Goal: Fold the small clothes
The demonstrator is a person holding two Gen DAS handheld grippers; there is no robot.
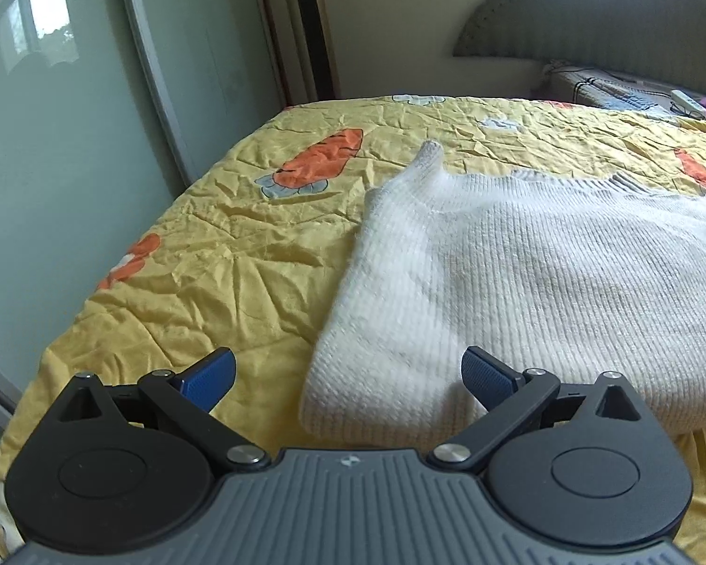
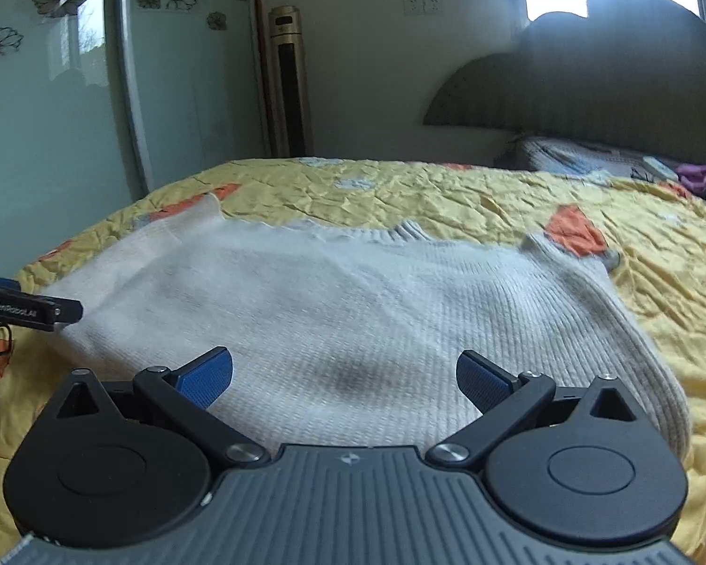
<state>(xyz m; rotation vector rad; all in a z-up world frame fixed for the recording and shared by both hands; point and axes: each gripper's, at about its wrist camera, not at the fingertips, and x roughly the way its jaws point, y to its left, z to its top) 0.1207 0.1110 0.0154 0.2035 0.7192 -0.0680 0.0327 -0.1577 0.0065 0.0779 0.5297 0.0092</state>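
A white knitted sweater (image 1: 517, 273) lies folded on a yellow bedspread (image 1: 202, 245) with carrot prints. My left gripper (image 1: 348, 376) is open and empty, just above the sweater's near left corner. In the right wrist view the same sweater (image 2: 353, 310) spreads across the bed, its collar at the far edge. My right gripper (image 2: 343, 376) is open and empty, over the sweater's near edge. The left gripper (image 2: 28, 310) shows at the left edge of the right wrist view, beside the sweater's left side.
A mirrored wardrobe door (image 1: 61, 94) stands left of the bed. A tall gold tower fan (image 2: 289, 80) stands behind it. A padded headboard (image 1: 602, 23) and a pillow with small items (image 1: 635, 94) are at the far right.
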